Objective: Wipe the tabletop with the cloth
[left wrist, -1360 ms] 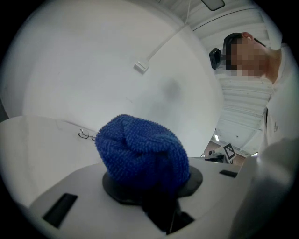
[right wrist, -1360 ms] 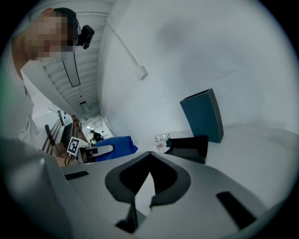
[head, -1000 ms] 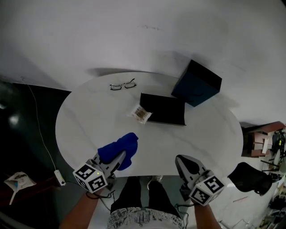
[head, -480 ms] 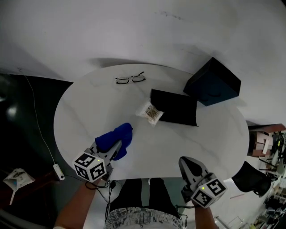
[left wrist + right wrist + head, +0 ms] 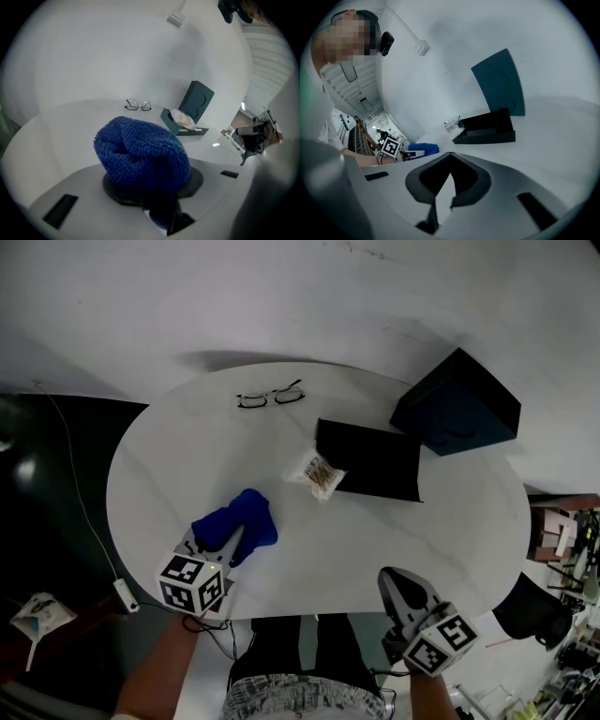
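A bunched blue cloth (image 5: 236, 520) rests on the front left part of the white oval tabletop (image 5: 187, 456). My left gripper (image 5: 228, 540) is shut on the cloth's near end. In the left gripper view the cloth (image 5: 140, 150) bulges over the closed jaws of the left gripper (image 5: 161, 208) and hides their tips. My right gripper (image 5: 395, 581) hovers at the table's front right edge, apart from the cloth. It is shut with nothing in it, and in the right gripper view the right gripper (image 5: 443, 197) shows its pads pressed together.
Eyeglasses (image 5: 270, 396) lie at the back left. A clear snack packet (image 5: 318, 474) sits mid-table beside a flat black case (image 5: 368, 460). A dark blue box (image 5: 457, 405) stands at the back right. A white cable (image 5: 82, 512) and a bag (image 5: 37, 613) are on the floor at left.
The left gripper has dragged the cloth to the left and away from the front edge. The right gripper has stayed by the front right edge.
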A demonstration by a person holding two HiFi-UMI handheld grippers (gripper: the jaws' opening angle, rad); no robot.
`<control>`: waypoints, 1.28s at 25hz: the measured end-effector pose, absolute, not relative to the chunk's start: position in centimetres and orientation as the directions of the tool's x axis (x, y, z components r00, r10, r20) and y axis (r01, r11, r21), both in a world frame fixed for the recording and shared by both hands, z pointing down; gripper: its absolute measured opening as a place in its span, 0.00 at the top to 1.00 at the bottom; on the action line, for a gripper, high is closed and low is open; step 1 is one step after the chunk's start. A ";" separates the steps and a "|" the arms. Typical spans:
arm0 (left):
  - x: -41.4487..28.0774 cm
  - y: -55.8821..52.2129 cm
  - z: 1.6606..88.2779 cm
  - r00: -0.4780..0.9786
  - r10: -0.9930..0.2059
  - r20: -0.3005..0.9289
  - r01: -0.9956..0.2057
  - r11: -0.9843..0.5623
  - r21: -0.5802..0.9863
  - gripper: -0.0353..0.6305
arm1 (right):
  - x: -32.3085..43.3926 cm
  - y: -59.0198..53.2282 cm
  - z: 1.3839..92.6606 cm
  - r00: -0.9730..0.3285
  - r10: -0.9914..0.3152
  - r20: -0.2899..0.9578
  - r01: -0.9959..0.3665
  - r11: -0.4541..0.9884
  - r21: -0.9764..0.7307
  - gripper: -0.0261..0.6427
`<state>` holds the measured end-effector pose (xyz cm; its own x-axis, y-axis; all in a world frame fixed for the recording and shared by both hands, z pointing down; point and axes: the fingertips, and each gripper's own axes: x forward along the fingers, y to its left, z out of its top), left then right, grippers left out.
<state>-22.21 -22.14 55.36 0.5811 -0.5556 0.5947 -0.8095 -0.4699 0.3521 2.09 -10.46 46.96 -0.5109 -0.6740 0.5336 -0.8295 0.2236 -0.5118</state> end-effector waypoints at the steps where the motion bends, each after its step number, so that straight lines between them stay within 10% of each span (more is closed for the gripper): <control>1: -22.2 -22.2 55.5 0.573 -0.551 0.606 -0.813 -0.474 0.337 0.75 | 2.2 -10.4 47.1 -0.510 -0.674 0.534 -0.829 0.220 -0.515 0.95; 32: 3.7 -17.3 55.3 0.725 -0.333 0.603 -0.623 -0.691 0.367 0.76 | 19.0 -3.3 47.7 -0.361 -0.777 0.516 -0.836 0.024 -0.549 0.95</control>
